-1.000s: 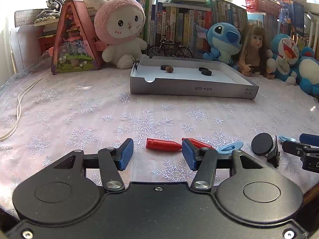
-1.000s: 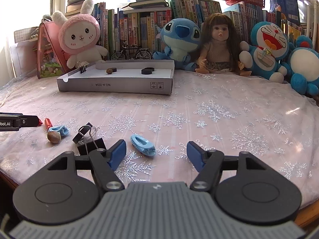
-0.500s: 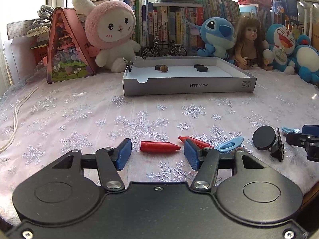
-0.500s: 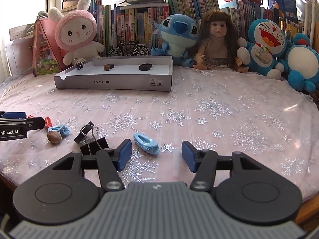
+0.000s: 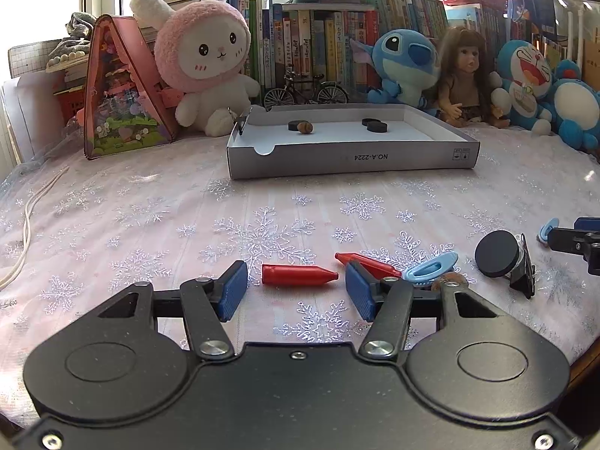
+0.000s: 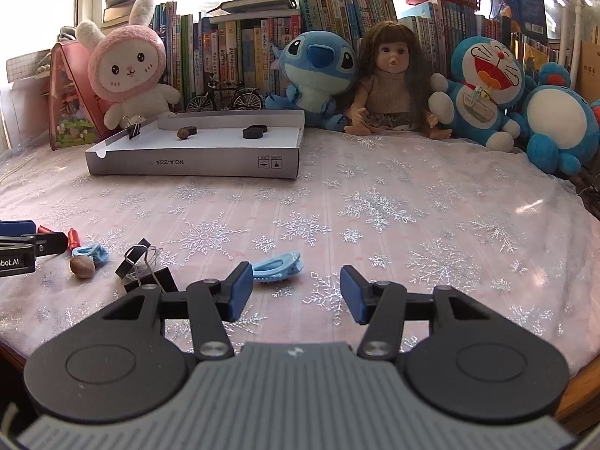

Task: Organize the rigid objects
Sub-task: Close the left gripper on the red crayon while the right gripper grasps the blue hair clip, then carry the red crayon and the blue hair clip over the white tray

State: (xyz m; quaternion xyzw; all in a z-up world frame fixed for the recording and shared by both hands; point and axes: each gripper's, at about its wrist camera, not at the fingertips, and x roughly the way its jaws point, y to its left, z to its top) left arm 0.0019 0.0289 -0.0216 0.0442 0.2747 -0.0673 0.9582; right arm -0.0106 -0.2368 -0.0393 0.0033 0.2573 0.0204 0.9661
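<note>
My left gripper [image 5: 296,292] stands open low over the snowflake cloth. A red crayon-shaped piece [image 5: 298,275] lies crosswise between its blue pads [image 5: 234,290], touching neither. A second red piece [image 5: 369,264], a light-blue clip [image 5: 431,268] and a brown nut [image 5: 448,283] lie by its right finger. My right gripper [image 6: 296,292] is open with its jaws closing. A light-blue clip [image 6: 277,268] lies just ahead of its fingertips, close to the left one and not pressed. The grey cardboard tray [image 5: 352,157] holds black discs and a nut.
Black binder clips [image 6: 142,266], a nut [image 6: 80,264], another blue clip [image 6: 90,253] and a red piece [image 6: 73,238] lie left of my right gripper. A black disc on a clip [image 5: 495,255] sits between the grippers. Plush toys, a doll and books line the back. A white cord [image 5: 26,232] lies far left.
The right gripper's jaws have narrowed and the blue clip now sits closer to its fingertips. The left gripper stays over the red piece with its gap about the same.
</note>
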